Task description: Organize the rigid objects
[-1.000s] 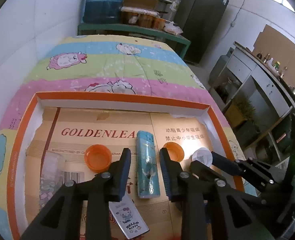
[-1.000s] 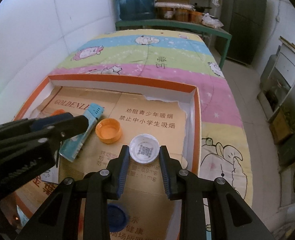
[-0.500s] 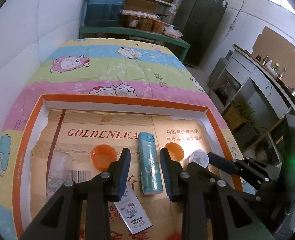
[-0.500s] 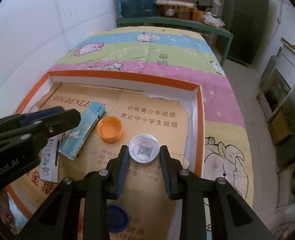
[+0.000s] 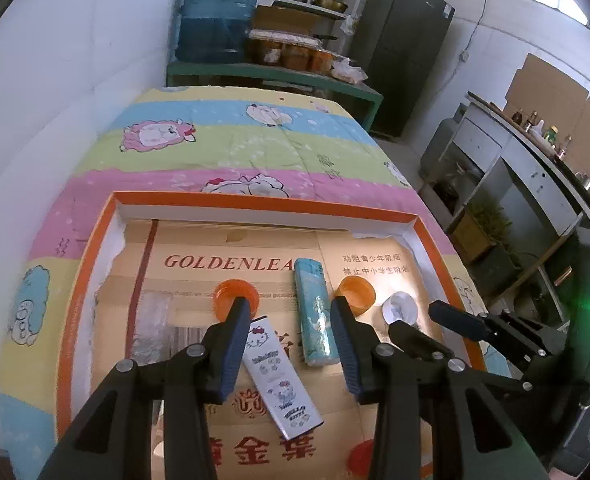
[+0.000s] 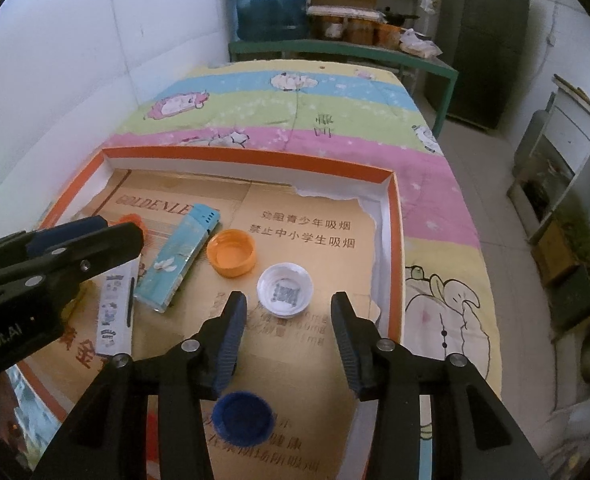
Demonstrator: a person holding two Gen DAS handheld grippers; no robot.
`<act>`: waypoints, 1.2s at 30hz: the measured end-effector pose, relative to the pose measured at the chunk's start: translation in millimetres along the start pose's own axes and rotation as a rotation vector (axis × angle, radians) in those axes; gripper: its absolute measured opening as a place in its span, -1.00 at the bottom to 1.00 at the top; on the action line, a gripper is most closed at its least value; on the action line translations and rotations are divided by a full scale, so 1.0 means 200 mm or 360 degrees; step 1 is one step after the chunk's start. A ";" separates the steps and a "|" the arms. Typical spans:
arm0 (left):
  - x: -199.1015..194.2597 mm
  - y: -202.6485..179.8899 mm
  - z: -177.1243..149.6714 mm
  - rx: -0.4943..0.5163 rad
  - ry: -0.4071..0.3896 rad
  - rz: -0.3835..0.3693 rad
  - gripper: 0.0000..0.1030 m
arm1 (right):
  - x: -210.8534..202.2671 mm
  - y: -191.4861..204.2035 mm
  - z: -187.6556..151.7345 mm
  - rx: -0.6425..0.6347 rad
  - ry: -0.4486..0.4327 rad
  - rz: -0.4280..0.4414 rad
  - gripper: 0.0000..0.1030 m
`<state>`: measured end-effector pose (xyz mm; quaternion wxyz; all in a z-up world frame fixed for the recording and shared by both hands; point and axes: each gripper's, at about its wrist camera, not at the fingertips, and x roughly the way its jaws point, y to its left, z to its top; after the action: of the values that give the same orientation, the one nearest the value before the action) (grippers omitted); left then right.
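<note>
Opening both tongs, I hold nothing: my left gripper spreads above the blue lighter and white lighter, my right gripper just short of the white cap, all lying loose in the tray. I count two lighters, two orange caps, one white, one blue cap.

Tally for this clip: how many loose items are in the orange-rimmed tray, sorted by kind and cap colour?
Orange bottle caps: 2
White bottle cap: 1
Blue bottle cap: 1
Lighters, teal lighter and Hello Kitty lighter: 2
Total: 6
Not counted, too unclear: a clear item at the left and a reddish shape at the near edge.
</note>
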<state>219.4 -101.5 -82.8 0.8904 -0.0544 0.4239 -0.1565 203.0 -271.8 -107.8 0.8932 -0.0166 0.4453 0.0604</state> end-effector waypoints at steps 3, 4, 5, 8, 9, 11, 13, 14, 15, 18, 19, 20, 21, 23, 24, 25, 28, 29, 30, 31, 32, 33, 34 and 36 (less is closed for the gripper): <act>-0.04 0.01 -0.01 0.0012 -0.0018 0.0011 -0.19 | -0.05 0.01 -0.01 0.0022 -0.0024 0.0002 -0.12; -0.06 0.01 -0.02 0.0018 -0.0022 0.0015 -0.19 | -0.07 0.01 -0.02 0.0033 -0.0037 0.0001 -0.12; -0.07 0.01 -0.02 0.0025 -0.0026 0.0019 -0.19 | -0.09 0.01 -0.02 0.0042 -0.0048 0.0000 -0.12; -0.12 0.02 -0.05 0.0031 -0.0041 0.0027 -0.19 | -0.14 0.03 -0.04 0.0059 -0.0077 -0.0020 -0.12; -0.13 0.03 -0.06 0.0028 -0.0044 0.0029 -0.19 | -0.15 0.03 -0.05 0.0066 -0.0083 -0.0023 -0.12; -0.17 0.04 -0.08 0.0018 -0.0049 0.0034 -0.19 | -0.18 0.04 -0.07 0.0084 -0.0088 -0.0019 -0.12; -0.20 0.05 -0.10 0.0014 -0.0055 0.0043 -0.19 | -0.21 0.06 -0.09 0.0096 -0.0094 -0.0013 -0.12; -0.22 0.06 -0.10 0.0011 -0.0058 0.0047 -0.19 | -0.23 0.07 -0.10 0.0100 -0.0101 -0.0014 -0.12; -0.23 0.06 -0.11 0.0010 -0.0060 0.0051 -0.19 | -0.24 0.07 -0.10 0.0102 -0.0107 -0.0014 -0.12; -0.30 0.07 -0.13 0.0005 -0.0081 0.0065 -0.19 | -0.30 0.10 -0.12 0.0103 -0.0132 -0.0017 -0.12; -0.31 0.07 -0.14 0.0004 -0.0087 0.0068 -0.19 | -0.32 0.12 -0.13 0.0105 -0.0142 -0.0017 -0.12; -0.34 0.07 -0.15 0.0004 -0.0095 0.0072 -0.19 | -0.35 0.13 -0.14 0.0108 -0.0152 -0.0016 -0.12; -0.36 0.08 -0.16 0.0004 -0.0104 0.0078 -0.19 | -0.37 0.14 -0.14 0.0111 -0.0160 -0.0016 -0.12; -0.41 0.08 -0.18 0.0006 -0.0123 0.0094 -0.19 | -0.41 0.17 -0.16 0.0107 -0.0179 -0.0024 -0.12; -0.43 0.08 -0.19 0.0007 -0.0133 0.0103 -0.19 | -0.43 0.19 -0.17 0.0104 -0.0188 -0.0031 -0.12; -0.47 0.08 -0.21 0.0009 -0.0147 0.0114 -0.19 | -0.46 0.21 -0.18 0.0100 -0.0199 -0.0040 -0.12; -0.53 0.07 -0.24 0.0012 -0.0175 0.0133 -0.19 | -0.52 0.25 -0.22 0.0092 -0.0231 -0.0059 -0.12; -0.56 0.07 -0.26 0.0014 -0.0186 0.0140 -0.19 | -0.55 0.27 -0.23 0.0091 -0.0239 -0.0064 -0.12; -0.59 0.07 -0.27 0.0017 -0.0196 0.0148 -0.19 | -0.57 0.28 -0.24 0.0090 -0.0246 -0.0069 -0.12; -0.61 0.07 -0.28 0.0020 -0.0203 0.0153 -0.19 | -0.60 0.30 -0.25 0.0087 -0.0259 -0.0075 -0.12; -0.63 0.06 -0.30 0.0025 -0.0211 0.0160 -0.19 | -0.61 0.31 -0.26 0.0086 -0.0266 -0.0078 -0.12; -0.66 0.06 -0.32 0.0032 -0.0218 0.0170 -0.20 | -0.64 0.32 -0.27 0.0082 -0.0276 -0.0083 -0.12; -0.67 0.05 -0.32 0.0037 -0.0223 0.0179 -0.19 | -0.66 0.34 -0.29 0.0083 -0.0284 -0.0088 -0.12; -0.71 0.05 -0.35 0.0044 -0.0233 0.0194 -0.20 | -0.70 0.35 -0.31 0.0087 -0.0299 -0.0088 -0.12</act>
<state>84.1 -44.2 -24.7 0.9276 -0.0276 0.3580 -0.1035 62.1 -220.4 -31.8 0.9324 0.0013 0.3605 0.0247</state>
